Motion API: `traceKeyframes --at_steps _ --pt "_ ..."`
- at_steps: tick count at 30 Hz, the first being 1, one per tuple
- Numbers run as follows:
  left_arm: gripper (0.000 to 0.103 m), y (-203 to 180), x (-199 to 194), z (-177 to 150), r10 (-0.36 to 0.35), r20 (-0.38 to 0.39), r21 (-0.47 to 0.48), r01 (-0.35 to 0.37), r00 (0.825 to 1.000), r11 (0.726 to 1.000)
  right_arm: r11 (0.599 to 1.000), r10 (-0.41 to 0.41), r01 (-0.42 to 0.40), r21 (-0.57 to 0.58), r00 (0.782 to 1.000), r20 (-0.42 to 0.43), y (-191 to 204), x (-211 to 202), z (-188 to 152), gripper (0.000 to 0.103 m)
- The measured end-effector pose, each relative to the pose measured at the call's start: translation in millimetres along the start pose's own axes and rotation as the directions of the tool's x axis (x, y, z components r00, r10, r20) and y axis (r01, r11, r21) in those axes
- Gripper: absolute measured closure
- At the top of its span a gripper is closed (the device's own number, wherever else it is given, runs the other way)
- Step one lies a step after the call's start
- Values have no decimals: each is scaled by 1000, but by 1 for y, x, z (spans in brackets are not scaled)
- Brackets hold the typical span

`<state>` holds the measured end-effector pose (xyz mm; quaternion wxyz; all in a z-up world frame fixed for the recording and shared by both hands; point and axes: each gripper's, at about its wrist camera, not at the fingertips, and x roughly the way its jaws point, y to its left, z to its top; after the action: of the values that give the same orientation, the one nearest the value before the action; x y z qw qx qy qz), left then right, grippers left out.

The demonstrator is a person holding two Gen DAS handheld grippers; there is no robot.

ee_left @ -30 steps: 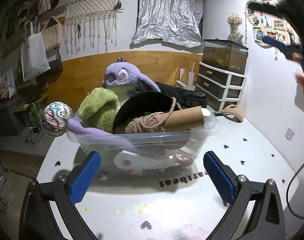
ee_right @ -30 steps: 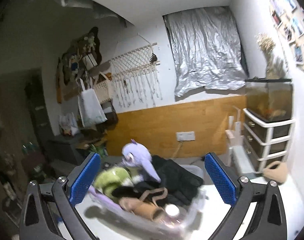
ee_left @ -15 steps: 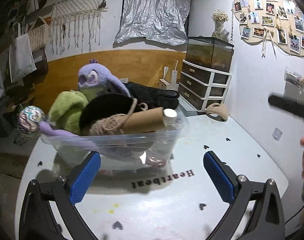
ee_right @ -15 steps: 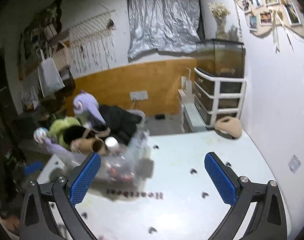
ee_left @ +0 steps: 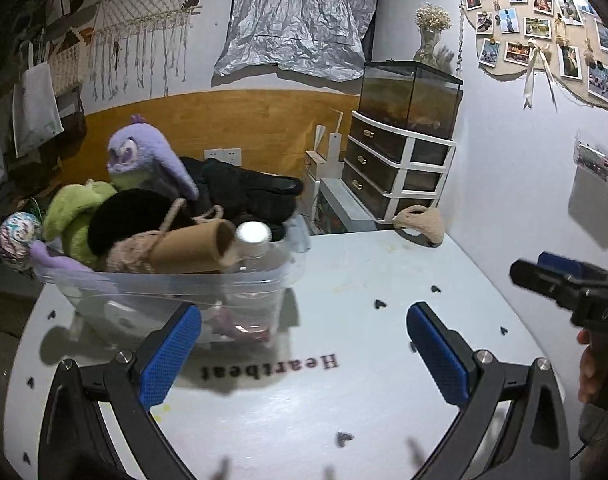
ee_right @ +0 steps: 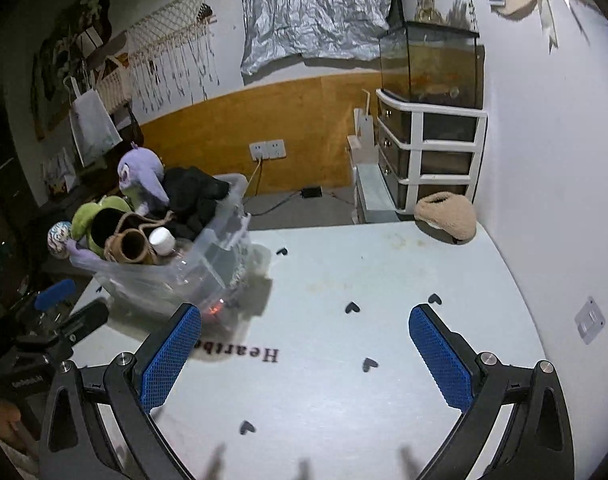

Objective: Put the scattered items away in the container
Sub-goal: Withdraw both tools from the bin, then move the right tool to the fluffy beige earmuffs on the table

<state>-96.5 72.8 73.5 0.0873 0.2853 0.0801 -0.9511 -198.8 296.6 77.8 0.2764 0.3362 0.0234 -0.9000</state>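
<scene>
Left wrist view first: our left tongs (ee_left: pixel 304 344) gape wide and hold nothing. The clear plastic container (ee_left: pixel 176 280) sits at eleven o'clock, just beyond the left pad, heaped with soft goods: a fuzzy purple plush (ee_left: pixel 144 160), a green plush (ee_left: pixel 76 216), black gloves (ee_left: pixel 240 188), a cardboard tube (ee_left: pixel 196 246) wound with twine and a white-capped bottle (ee_left: pixel 253 236). The one thing loose on the tabletop (ee_left: pixel 344 360) is the beige fleecy slipper (ee_left: pixel 420 224), far off at one o'clock by the back edge. The right tongs (ee_left: pixel 560 272) poke in at three o'clock.

Now the right wrist view: our right tongs (ee_right: pixel 304 352) are spread just as wide and carry nothing. The slipper (ee_right: pixel 446 216) lies at one o'clock, well apart, long axis running roughly nine-to-three, opening up top. We judge the right hand nearer, so it should make the reach. The container (ee_right: pixel 208 256) stands at ten o'clock.
</scene>
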Motion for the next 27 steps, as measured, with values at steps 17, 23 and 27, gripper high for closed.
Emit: traceKeyframes --at_steps 17,23,27 --pt "0 -86 96 29 -22 -71 47 25 997 999 995 -59 65 74 995 -79 -119 60 6 0" --pt "0 -108 145 36 -29 -110 82 38 994 996 991 -88 101 86 986 -145 -155 109 6 0" --pt "0 -115 173 36 -34 -147 97 48 989 994 988 -108 126 92 977 -184 -179 146 6 0"
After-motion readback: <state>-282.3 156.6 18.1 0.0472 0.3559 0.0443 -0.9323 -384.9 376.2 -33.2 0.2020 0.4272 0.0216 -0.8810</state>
